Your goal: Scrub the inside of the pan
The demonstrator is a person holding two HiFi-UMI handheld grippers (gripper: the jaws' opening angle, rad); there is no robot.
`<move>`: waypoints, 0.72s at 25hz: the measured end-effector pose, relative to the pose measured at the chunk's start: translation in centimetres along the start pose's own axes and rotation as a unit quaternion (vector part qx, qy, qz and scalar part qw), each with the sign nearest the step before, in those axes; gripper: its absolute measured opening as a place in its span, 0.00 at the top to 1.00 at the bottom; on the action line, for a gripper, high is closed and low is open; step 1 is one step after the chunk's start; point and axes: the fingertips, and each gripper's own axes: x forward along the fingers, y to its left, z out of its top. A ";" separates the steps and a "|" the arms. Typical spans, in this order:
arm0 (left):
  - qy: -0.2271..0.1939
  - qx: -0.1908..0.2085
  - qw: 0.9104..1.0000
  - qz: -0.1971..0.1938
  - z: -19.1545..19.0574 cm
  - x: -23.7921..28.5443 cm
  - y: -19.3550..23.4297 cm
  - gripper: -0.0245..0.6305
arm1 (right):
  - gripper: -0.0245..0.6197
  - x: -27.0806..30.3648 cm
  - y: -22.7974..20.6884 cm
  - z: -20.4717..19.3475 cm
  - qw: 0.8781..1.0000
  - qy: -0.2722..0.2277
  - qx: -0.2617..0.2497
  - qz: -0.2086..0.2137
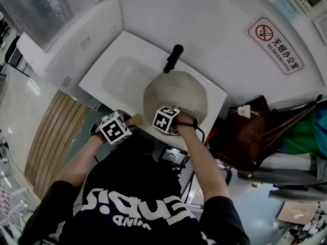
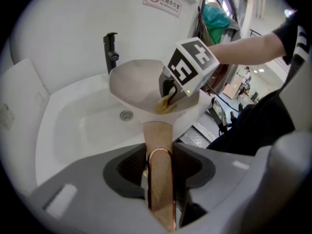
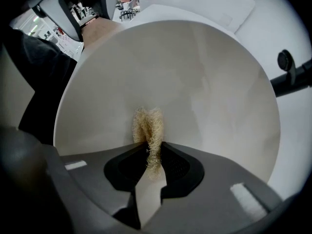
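A white wall (image 1: 204, 14) backs a white countertop washbasin (image 1: 115, 70), seen from steeply above. A red-and-white no-smoking sign (image 1: 276, 45) hangs on the wall to the right. Below it a brown bag (image 1: 245, 131) sits just beside the counter's right end. The person's black shirt with white lettering (image 1: 138, 203) fills the bottom of the head view, both forearms reaching forward to the basin.

The cream-coloured pan (image 1: 179, 93) is held over the right part of the basin, directly in front of the black faucet (image 1: 173, 57). Its open side faces up and its handle points back toward the person.

The left gripper (image 2: 160, 167) is at the basin's near edge and is clenched on the pan's wooden handle (image 2: 158, 135). Both dark pads press its sides. The copper hanging loop (image 2: 161, 152) at the handle's end lies between the jaws.

The right gripper (image 3: 153, 162) points straight down into the pan, its marker cube (image 1: 166, 119) over the near rim. Its jaws are closed tight on a tan fibre scrubber (image 3: 147, 126), which sticks out past the pads as a folded tuft. The tuft touches the pan's inner surface on the near side, close to where the handle joins.

The basin's round metal drain (image 2: 126, 114) shows to the left of the pan, uncovered.
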 end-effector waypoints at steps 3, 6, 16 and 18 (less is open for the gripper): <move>-0.003 0.006 1.000 0.000 0.0 0.3 0.2 0.71 | 0.85 0.0 0.0 1.4 1.000 -0.009 -0.013 -0.009; -0.003 0.004 1.000 -0.001 0.0 0.2 0.1 0.71 | 0.85 -0.2 -0.6 2.6 0.999 -0.024 -0.012 -0.020; 0.003 -0.005 1.000 -0.008 -0.2 0.2 0.0 0.72 | 0.85 -0.8 -5.9 5.4 0.991 -0.068 -0.003 -0.116; 0.001 -0.003 1.000 -0.010 -0.1 0.3 0.1 0.71 | 0.85 -0.9 -7.5 5.4 0.987 -0.065 -0.010 -0.148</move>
